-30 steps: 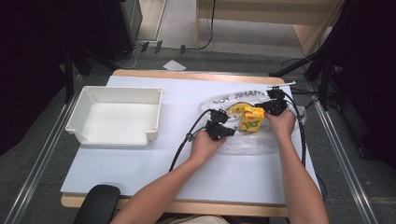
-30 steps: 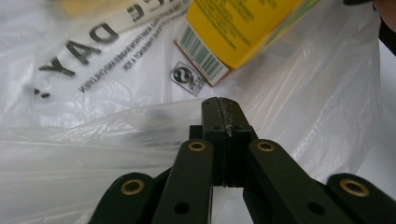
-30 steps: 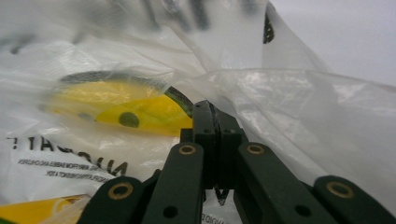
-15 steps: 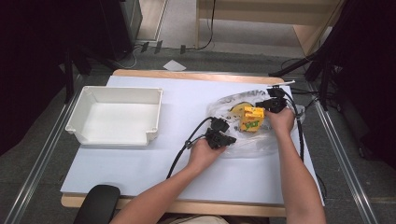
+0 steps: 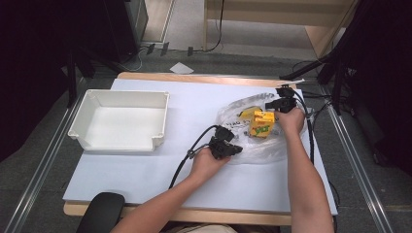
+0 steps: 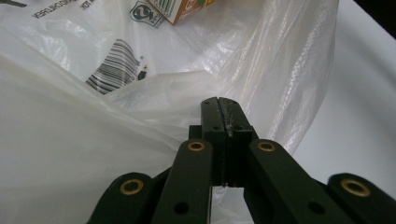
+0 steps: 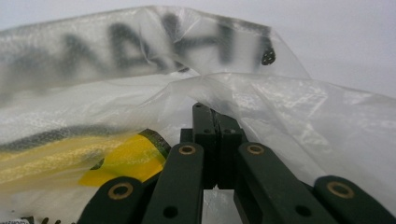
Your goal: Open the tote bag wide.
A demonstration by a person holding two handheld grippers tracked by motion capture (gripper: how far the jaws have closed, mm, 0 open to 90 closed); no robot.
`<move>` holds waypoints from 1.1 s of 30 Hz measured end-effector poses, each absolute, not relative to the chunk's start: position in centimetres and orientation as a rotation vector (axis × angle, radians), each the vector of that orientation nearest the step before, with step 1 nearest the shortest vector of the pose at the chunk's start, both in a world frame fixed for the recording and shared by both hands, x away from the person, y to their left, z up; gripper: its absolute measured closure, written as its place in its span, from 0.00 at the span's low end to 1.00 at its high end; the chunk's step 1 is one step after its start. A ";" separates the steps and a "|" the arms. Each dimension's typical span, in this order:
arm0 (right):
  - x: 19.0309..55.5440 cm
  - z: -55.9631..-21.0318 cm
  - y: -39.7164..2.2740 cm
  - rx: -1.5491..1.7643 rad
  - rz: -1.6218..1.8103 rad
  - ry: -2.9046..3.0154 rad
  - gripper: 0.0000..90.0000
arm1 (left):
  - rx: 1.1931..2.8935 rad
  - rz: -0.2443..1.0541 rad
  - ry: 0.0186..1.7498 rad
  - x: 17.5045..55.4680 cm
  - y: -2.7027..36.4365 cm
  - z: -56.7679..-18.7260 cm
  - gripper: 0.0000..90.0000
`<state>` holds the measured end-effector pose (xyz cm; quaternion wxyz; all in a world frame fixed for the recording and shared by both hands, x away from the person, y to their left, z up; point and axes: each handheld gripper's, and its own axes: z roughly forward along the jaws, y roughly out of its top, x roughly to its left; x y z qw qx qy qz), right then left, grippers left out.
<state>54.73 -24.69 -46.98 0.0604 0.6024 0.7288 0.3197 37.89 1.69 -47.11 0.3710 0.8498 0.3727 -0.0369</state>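
A white plastic bin (image 5: 119, 124) sits on the left of the white-topped table (image 5: 145, 179), a paper scrap (image 5: 181, 68) on the floor beyond.

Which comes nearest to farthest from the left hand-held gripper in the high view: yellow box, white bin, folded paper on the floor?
From the left hand-held gripper:
1. Yellow box, inside the clear bag just up and right.
2. White bin, off to the left on the table.
3. Folded paper, on the floor beyond the table's far edge.
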 end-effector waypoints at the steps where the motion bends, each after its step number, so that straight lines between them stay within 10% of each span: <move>1: 55.0 -46.9 -24.7 1.826 0.962 2.212 1.00 | 2.184 -0.099 0.951 37.9 1.8 -47.1 1.00; 33: 55.0 -46.0 -24.4 1.850 0.986 2.198 1.00 | 2.184 -0.103 0.949 38.0 3.3 -46.3 1.00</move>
